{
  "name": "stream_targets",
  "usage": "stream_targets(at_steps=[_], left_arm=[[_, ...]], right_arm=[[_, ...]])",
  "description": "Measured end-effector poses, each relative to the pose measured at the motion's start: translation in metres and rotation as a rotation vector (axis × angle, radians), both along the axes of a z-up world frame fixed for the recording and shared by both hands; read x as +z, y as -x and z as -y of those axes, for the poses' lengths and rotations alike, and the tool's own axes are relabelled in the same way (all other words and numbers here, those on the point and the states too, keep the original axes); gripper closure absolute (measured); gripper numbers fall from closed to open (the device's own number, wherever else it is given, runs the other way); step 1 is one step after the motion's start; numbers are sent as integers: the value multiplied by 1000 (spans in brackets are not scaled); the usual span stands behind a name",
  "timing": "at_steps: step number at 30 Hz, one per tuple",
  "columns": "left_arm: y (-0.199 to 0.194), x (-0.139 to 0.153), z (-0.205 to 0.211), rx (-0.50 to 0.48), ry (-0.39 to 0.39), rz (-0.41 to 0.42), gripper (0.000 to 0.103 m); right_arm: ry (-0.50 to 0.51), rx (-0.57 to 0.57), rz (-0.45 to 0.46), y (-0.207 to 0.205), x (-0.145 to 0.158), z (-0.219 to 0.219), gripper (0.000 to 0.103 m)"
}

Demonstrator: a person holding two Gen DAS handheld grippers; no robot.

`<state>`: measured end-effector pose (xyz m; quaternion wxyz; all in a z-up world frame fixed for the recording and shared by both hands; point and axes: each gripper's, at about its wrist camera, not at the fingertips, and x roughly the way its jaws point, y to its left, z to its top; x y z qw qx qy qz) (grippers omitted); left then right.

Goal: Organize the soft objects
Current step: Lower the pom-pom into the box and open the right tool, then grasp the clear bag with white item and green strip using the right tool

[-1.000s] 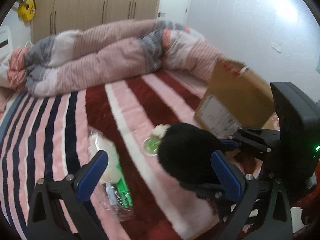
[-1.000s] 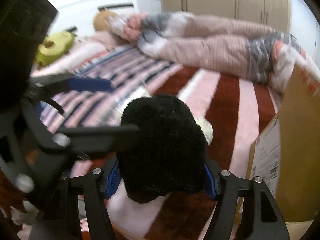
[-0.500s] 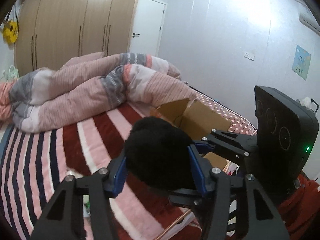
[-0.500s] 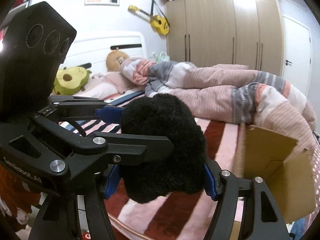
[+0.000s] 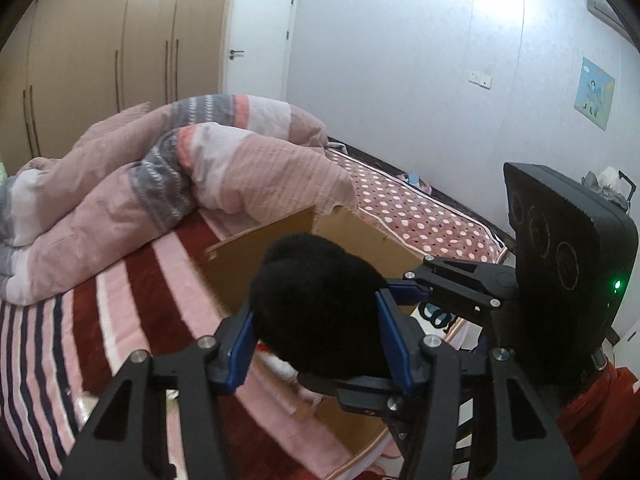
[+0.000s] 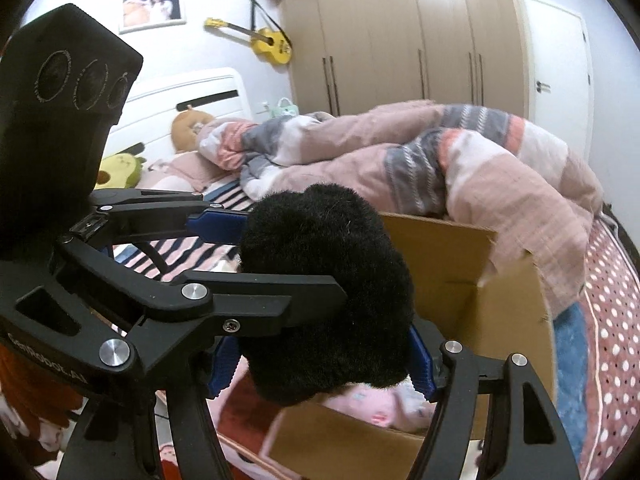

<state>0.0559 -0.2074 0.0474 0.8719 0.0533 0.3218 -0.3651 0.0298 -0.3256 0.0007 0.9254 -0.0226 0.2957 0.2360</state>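
Right wrist view | both grippers, left gripper (image 5: pixel 316 344) and right gripper (image 6: pixel 320 364), clamp fluffy black plush toy (image 6: pixel 328 304) | brown cardboard box (image 6: pixel 460 280) open just beyond fingertips | carry step, likely; next: lower, release inside.

Plush (image 6: pixel 328 292) between both claws — seemingly above box (image 6: pixel 460 280)

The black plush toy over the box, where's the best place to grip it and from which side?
Grip the black plush toy across its round, squashy middle, from two opposite sides, as now: the left gripper and right gripper each pinch its body from their own side. It has no handle or stiff edge, and the cardboard box opens below.
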Motion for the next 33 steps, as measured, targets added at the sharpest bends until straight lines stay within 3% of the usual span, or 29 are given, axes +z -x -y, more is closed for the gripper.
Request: stream_targets(at_steps=[10, 13, 16, 19, 26, 33], left_arm=[[-45, -27, 46, -36, -36, -66, 47], [-53, -34, 47, -12, -40, -78, 31], [-53, -35, 46, 15, -67, -44, 28], [-50, -32, 41, 16, -75, -25, 20], [-42, -17, 21, 52, -71, 19, 14], [-19, 6, -26, 144, -52, 74, 9]], right_arm=[[43, -42, -73, -37, -25, 31, 32], [50, -36, -93, -42, -31, 29, 29], [67, -34, -97, -43, -34, 26, 28], [57, -34, -96, -40, -32, 27, 28], [53, -37, -84, -32, -21, 19, 28], [68, 6, -43, -9, -3, -10, 28]])
